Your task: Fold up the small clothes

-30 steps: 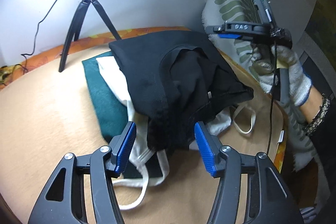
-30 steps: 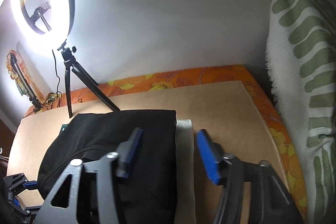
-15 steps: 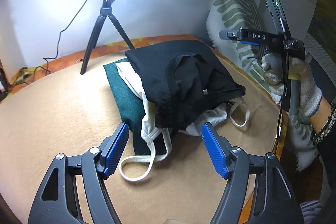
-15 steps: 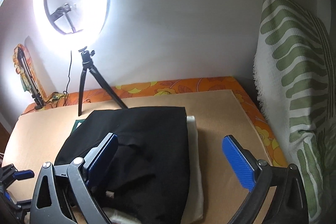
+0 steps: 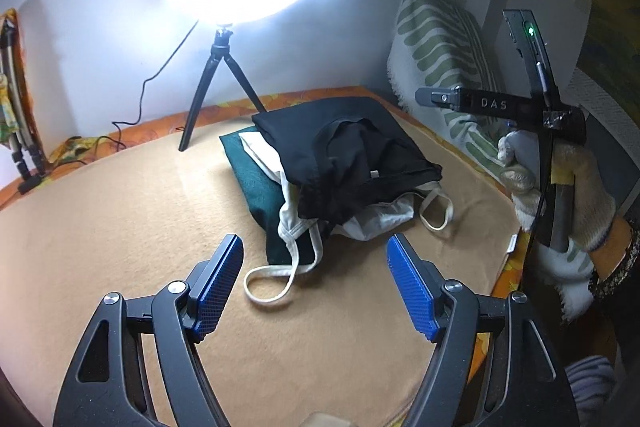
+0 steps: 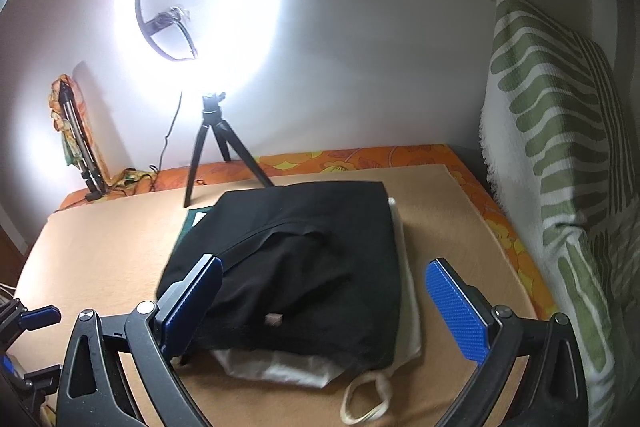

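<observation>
A stack of folded small clothes lies on the tan blanket (image 5: pixel 120 227). A black garment (image 5: pixel 348 155) is on top, a white one with loose straps (image 5: pixel 376 221) lies under it, and a dark green one (image 5: pixel 256 179) is at the bottom. My left gripper (image 5: pixel 316 287) is open and empty, held back from the stack's near edge. My right gripper (image 6: pixel 328 303) is open and empty above the black garment (image 6: pixel 304 267). The right gripper's body also shows in the left wrist view (image 5: pixel 496 105), held by a gloved hand.
A ring light on a black tripod (image 5: pixel 218 75) stands at the back, its cable running left. A green-striped pillow (image 5: pixel 440 59) leans at the right. A second small stand (image 6: pixel 78 147) is at the far left. An orange floral sheet (image 6: pixel 360 157) edges the blanket.
Both grippers have drawn back and lifted away from the stack and opened wider. The stack has not moved.
</observation>
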Demonstrator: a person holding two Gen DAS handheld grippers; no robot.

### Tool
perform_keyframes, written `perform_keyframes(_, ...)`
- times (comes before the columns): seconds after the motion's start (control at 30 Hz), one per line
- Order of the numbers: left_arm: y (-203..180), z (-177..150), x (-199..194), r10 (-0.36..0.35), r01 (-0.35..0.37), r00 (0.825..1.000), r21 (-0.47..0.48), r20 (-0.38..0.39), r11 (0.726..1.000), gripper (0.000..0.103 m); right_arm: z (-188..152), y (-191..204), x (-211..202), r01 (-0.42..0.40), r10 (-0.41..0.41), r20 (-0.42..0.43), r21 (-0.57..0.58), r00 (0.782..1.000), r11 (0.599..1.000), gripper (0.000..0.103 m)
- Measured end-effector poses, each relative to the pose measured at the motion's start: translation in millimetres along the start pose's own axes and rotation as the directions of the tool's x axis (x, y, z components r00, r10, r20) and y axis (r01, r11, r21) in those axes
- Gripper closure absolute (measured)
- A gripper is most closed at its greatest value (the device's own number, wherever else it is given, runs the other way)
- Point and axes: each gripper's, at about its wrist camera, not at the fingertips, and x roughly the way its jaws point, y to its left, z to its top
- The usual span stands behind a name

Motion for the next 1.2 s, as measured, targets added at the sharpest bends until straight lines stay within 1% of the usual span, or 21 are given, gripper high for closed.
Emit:
perform_keyframes(0.17, -5.2, -11.2, -22.7, 0.002, -0.003, 1.0, 0.03, 0.027, 1.0, 0.028, -20.9, 19.0, -21.6, 0.005, -0.005, 0.019, 0.003, 1.0, 1.0, 0.0)
perform_keyframes(0.27, -6.9, -18.5, -35.8, 0.014, -0.017, 0.999, 0.042, 0.052, 0.999, 0.023, -33.0, 33.0, -31.4, 0.002, -0.002, 0.021, -0.008, 1.0, 1.0, 0.0)
perform_keyframes(0.37, -6.2, -24.3, -45.7, 0.016, -0.019, 0.998, 0.042, 0.068, 0.999, 0.023, -42.0, 43.4, -39.0, 0.002, -0.001, 0.026, -0.007, 1.0, 1.0, 0.0)
perform_keyframes(0.5, -3.6, -30.4, -51.9, 0.034, -0.037, 0.997, 0.041, 0.065, 0.998, 0.022, -51.8, 55.5, -44.7, -0.006, 0.006, 0.028, 0.003, 1.0, 1.0, 0.0)
perform_keyframes(0.63, 1.6, -37.1, -54.7, 0.056, -0.058, 0.996, 0.028, 0.065, 0.998, 0.022, -61.0, 70.9, -49.3, 0.015, -0.014, 0.042, -0.026, 0.999, 1.0, 0.0)
perform_keyframes(0.8, 8.3, -44.2, -55.6, 0.066, -0.066, 0.997, 0.005, 0.043, 0.998, 0.02, -70.6, 81.1, -50.0, 0.015, -0.014, 0.045, -0.023, 0.999, 1.0, 0.0)
perform_keyframes(0.93, 11.0, -48.0, -56.4, 0.067, -0.067, 0.997, 0.003, 0.038, 0.998, 0.02, -78.1, 83.3, -49.5, 0.018, -0.018, 0.055, -0.005, 0.998, 1.0, 0.0)
perform_keyframes(1.1, 9.9, -51.2, -59.8, 0.112, -0.114, 0.993, 0.027, 0.043, 0.993, 0.016, -87.1, 84.0, -46.8, 0.031, -0.032, 0.066, 0.016, 0.997, 0.999, 0.0)
perform_keyframes(1.2, 8.7, -52.6, -62.2, 0.119, -0.121, 0.992, 0.035, 0.047, 0.992, 0.015, -89.2, 85.4, -42.9, 0.046, -0.046, 0.066, 0.005, 0.997, 0.999, 0.0)
